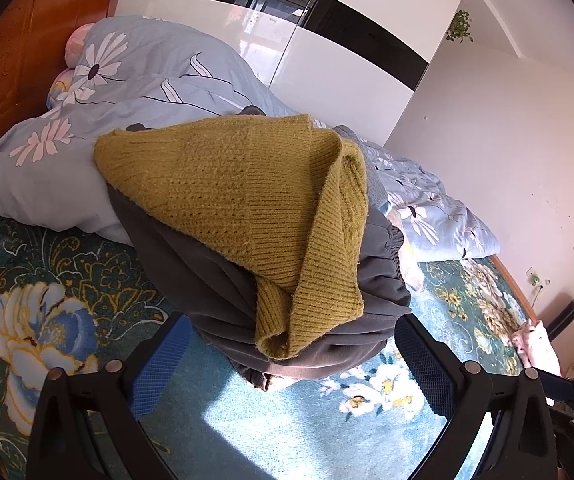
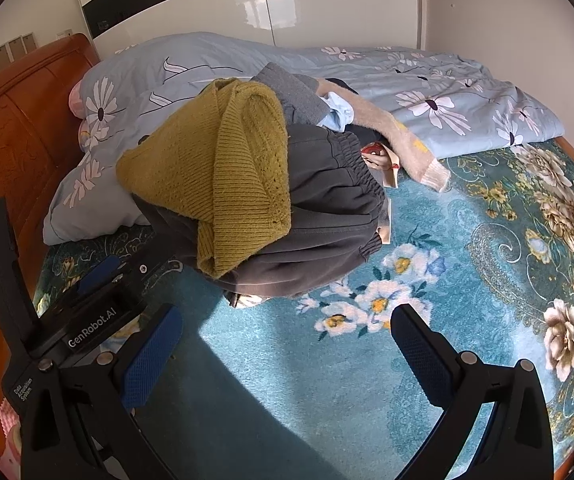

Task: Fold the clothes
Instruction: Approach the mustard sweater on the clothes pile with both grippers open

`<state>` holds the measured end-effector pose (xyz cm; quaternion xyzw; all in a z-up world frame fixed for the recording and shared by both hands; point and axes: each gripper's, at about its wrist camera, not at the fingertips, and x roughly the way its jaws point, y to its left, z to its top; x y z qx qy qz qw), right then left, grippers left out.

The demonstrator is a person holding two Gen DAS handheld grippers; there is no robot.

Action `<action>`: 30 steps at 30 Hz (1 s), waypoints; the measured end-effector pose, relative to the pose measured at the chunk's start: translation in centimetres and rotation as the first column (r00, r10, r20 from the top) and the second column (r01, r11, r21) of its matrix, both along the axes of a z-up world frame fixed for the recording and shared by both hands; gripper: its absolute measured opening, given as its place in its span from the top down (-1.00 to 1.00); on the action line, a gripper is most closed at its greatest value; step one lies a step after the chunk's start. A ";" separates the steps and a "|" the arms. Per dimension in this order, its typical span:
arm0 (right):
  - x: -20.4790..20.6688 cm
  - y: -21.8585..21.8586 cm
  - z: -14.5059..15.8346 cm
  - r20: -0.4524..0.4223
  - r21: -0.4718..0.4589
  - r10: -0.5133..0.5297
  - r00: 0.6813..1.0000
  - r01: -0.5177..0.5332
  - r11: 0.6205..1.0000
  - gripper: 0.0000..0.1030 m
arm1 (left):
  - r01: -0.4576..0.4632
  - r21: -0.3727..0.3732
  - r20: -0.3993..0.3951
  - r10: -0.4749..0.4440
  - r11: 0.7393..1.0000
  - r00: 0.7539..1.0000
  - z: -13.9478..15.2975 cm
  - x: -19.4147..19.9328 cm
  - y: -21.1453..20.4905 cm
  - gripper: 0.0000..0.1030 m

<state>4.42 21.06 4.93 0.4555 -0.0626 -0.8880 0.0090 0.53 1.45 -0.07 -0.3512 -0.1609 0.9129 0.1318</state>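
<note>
On the bed [image 2: 327, 380], spread with a teal flowered cover, everything sits around one heap of clothes near its middle. Behind the heap, toward the white wardrobe [image 1: 327, 64], a pale blue quilt [image 2: 427, 92] with white daisies lies bunched along the far side, and to the heap's left stands an orange wooden headboard [image 2: 19, 136]. The heap itself is a pile of dark grey trousers [image 2: 327, 208] with a gathered waistband, resting on the cover, and draped over their top is a mustard knit sweater [image 1: 227, 200], folded over on itself so its ribbed hem hangs down the near side. Just behind the heap a pink fuzzy garment [image 2: 403, 136] trails off to the right, touching the quilt. Nearest the cameras, in front of the heap, the left gripper [image 1: 291, 368] and the right gripper [image 2: 287, 352] each hang above the cover with blue-padded fingers spread wide, grasping nothing; the left one's fingers [image 1: 163, 364] flank the trousers' lower edge.
</note>
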 end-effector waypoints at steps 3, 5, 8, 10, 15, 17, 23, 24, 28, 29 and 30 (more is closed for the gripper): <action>0.1 0.1 0.0 0.001 -0.003 -0.007 1.000 0.007 1.000 -1.00 | -0.010 0.010 0.001 0.010 1.000 1.000 -0.1 0.1 -0.3 -1.00; 0.2 0.1 -0.1 0.002 -0.001 -0.007 1.000 0.007 1.000 -1.00 | -0.015 0.025 0.006 0.015 1.000 1.000 -0.2 0.0 -0.5 -1.00; 0.4 0.2 -0.2 0.005 0.003 -0.008 1.000 0.008 1.000 -1.00 | -0.020 0.034 0.009 0.020 0.999 1.000 -0.4 0.1 -0.5 -1.00; 0.5 0.3 -0.2 0.005 0.004 -0.010 1.000 0.010 1.000 -1.00 | -0.018 0.035 0.011 0.018 0.999 1.000 -0.4 0.1 -0.3 -1.00; 0.6 0.8 -0.3 0.008 -0.006 -0.024 1.000 0.024 1.000 -1.00 | 0.012 0.025 0.007 -0.013 1.000 1.000 -0.2 0.1 0.4 -1.00; 0.6 0.9 -0.4 0.010 -0.008 -0.026 1.000 0.026 1.000 -1.00 | 0.021 0.025 0.006 -0.021 0.999 1.000 -0.1 0.2 0.6 -1.00; 0.8 1.0 -0.6 0.016 -0.015 -0.021 1.000 0.022 1.000 -1.00 | 0.018 0.024 0.014 -0.018 1.000 1.000 -0.2 0.2 0.7 -1.00; 0.8 1.0 -0.6 0.017 -0.019 -0.022 1.000 0.023 1.000 -1.00 | 0.018 0.022 0.015 -0.019 1.000 1.000 -0.2 0.2 0.7 -1.00; 0.8 1.3 -0.9 0.026 -0.029 -0.021 0.999 0.022 0.999 -1.00 | 0.019 0.008 0.016 -0.019 1.000 1.000 -0.1 0.2 0.9 -1.00; 0.8 1.4 -1.0 0.027 -0.030 -0.020 0.999 0.021 0.999 -1.00 | 0.017 0.002 0.016 -0.017 1.000 1.000 -0.1 0.2 1.0 -1.00; 0.7 1.5 -1.0 0.029 -0.031 -0.019 0.999 0.020 0.999 -1.00 | 0.016 -0.004 0.017 -0.015 1.000 1.000 -0.1 0.2 1.1 -1.00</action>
